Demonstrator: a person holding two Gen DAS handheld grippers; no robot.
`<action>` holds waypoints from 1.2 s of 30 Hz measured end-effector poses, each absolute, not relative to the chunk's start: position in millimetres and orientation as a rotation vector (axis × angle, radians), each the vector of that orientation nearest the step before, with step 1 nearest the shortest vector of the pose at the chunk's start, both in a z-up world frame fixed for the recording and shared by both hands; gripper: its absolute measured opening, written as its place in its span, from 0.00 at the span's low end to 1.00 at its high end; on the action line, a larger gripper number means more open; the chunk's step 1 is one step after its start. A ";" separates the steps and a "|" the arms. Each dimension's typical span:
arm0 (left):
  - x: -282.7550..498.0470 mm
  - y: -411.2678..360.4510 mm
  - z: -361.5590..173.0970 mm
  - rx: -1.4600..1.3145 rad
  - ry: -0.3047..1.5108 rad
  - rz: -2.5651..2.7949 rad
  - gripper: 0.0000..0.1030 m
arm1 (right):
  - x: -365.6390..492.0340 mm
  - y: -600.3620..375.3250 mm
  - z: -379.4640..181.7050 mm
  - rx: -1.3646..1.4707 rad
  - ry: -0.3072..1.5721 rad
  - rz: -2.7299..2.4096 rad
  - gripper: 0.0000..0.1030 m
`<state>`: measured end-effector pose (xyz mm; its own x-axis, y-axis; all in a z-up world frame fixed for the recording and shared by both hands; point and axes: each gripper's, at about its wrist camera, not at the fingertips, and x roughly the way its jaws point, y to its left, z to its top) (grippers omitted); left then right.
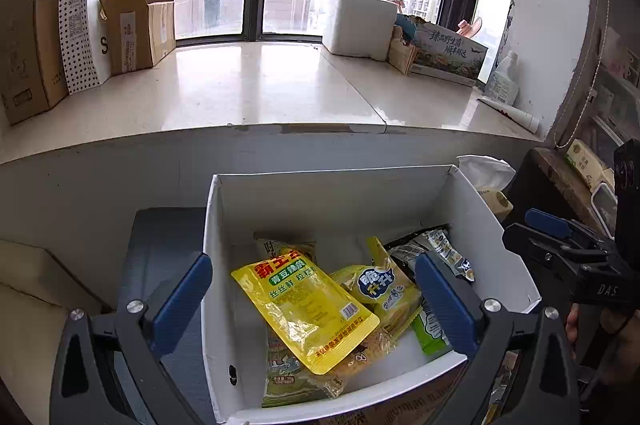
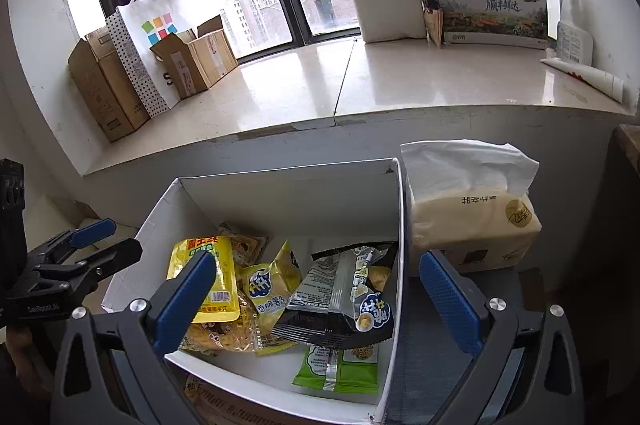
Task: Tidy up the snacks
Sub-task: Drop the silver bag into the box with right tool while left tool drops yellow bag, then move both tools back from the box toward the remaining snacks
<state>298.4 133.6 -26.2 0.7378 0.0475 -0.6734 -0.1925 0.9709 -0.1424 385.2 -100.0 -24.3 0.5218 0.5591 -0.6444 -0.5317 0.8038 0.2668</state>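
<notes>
A white open box [image 1: 328,193] [image 2: 280,185] holds several snack packets. A yellow pouch [image 1: 304,305] [image 2: 206,273] lies on top at the left, a yellow crisp bag [image 1: 376,285] [image 2: 268,289] in the middle, a black-and-clear packet [image 1: 432,249] [image 2: 340,293] at the right and a green packet [image 2: 340,369] near the front. My left gripper [image 1: 316,301] hangs open and empty over the box. My right gripper [image 2: 316,301] is open and empty over the box's right wall. Each gripper shows in the other's view, the right one [image 1: 560,241] and the left one [image 2: 80,249].
A tissue pack [image 2: 472,225] stands right of the box. Behind is a stone window ledge [image 1: 260,89] with cardboard boxes [image 1: 136,29], a white paper bag [image 2: 148,25], a white foam box [image 2: 388,5], a printed carton [image 2: 492,13] and a bottle [image 2: 576,29].
</notes>
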 end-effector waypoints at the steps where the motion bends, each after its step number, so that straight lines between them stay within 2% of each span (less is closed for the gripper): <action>1: 295.2 133.2 -23.3 -0.210 0.721 0.126 1.00 | 382.4 -99.5 -21.1 0.035 0.774 0.660 1.00; 7: 266.6 127.7 -7.8 -0.193 0.685 0.136 1.00 | 360.0 -105.8 -2.0 0.078 0.728 0.719 1.00; 20: 120.7 78.0 4.1 -0.176 0.594 0.064 1.00 | 236.2 -146.9 30.5 0.022 0.565 0.875 1.00; 29: 45.7 53.4 -36.2 -0.294 0.657 0.069 1.00 | 154.8 -181.9 -37.3 0.011 0.584 0.823 1.00; 36: 38.2 51.4 -51.3 -0.335 0.698 0.062 1.00 | 153.2 -164.9 -83.6 -0.008 0.716 0.859 1.00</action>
